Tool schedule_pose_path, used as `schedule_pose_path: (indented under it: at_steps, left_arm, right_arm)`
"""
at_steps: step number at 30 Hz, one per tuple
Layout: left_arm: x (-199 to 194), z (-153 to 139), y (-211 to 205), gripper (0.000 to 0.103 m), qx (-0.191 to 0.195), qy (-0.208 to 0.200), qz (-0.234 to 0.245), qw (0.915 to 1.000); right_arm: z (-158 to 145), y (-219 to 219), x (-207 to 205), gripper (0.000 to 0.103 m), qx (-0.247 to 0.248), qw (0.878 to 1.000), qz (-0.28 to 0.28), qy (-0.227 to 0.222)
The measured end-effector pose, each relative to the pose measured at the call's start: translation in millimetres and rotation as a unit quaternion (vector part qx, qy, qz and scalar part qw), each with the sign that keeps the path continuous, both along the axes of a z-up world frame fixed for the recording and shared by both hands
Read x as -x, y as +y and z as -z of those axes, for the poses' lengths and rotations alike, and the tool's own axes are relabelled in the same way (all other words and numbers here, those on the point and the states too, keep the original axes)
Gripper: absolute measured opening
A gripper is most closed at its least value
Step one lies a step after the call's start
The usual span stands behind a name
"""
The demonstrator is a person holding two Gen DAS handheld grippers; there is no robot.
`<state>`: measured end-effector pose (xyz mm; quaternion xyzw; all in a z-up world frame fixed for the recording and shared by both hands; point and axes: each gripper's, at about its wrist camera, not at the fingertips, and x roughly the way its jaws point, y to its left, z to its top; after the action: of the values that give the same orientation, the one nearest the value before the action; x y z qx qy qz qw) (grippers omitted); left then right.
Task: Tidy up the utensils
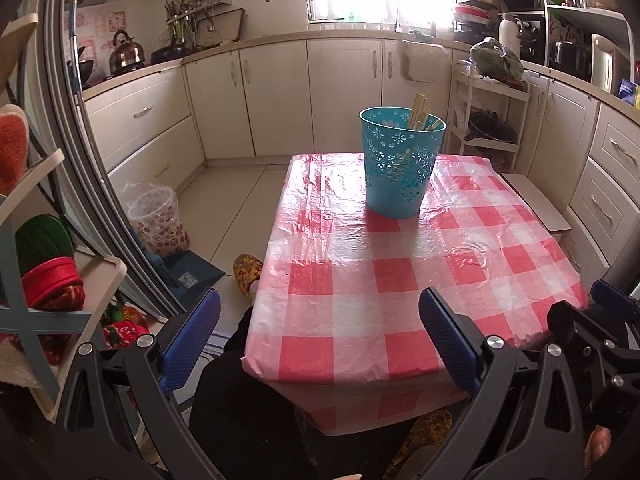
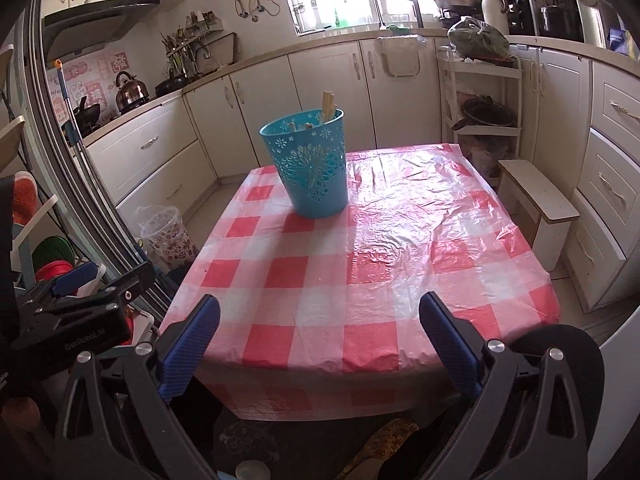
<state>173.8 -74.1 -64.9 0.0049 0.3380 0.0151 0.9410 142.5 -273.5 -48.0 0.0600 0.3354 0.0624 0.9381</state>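
A turquoise cut-out basket (image 1: pixel 400 164) (image 2: pixel 310 168) stands upright on the far part of a small table (image 1: pixel 400 280) (image 2: pixel 360 272) covered with red-and-white checked plastic. Wooden chopsticks (image 1: pixel 418 112) (image 2: pixel 328 106) stick out of its top. My left gripper (image 1: pixel 320 340) hangs open over the table's near left edge, nothing between its blue pads. My right gripper (image 2: pixel 320 340) is open too, over the near edge, with empty jaws. Both are well short of the basket. In the right wrist view the left gripper's body (image 2: pixel 76 300) shows at the left.
White kitchen cabinets (image 1: pixel 280 92) ring the room. A patterned waste bin (image 1: pixel 158 220) (image 2: pixel 168 232) and a shelf rack (image 1: pixel 36 280) stand left of the table; a white stool (image 2: pixel 540 208) and trolley (image 2: pixel 484 128) stand at its right. The person's legs and slippers (image 1: pixel 246 272) are below.
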Motion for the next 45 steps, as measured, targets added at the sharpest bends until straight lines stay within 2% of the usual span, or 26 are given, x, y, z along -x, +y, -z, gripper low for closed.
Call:
schedule_pose_path:
  at_steps: [14,28,35,45]
  left_arm:
    - [44.8,-31.9,16.9,0.095,0.005,-0.027,-0.010,0.9996]
    - [56.7,-43.2,23.4,0.095,-0.001,-0.041,-0.023,0.9989]
    - [65.8,-51.7,27.9,0.095,0.020,-0.054,-0.018,0.9982]
    - [77.0,-64.4,29.4,0.095,0.026,-0.071,-0.016,0.9970]
  right_arm:
    - [-30.0,16.2,42.1,0.095,-0.007,0.999,-0.004,-0.045]
    - [-41.2,26.7,56.8,0.095,0.002,0.998,-0.008,-0.068]
    - [-51.9,32.7,66.6,0.095,0.010,0.996,-0.010,-0.089]
    - [-59.7,36.6,74.2,0.095,0.015,0.994,-0.013,-0.109]
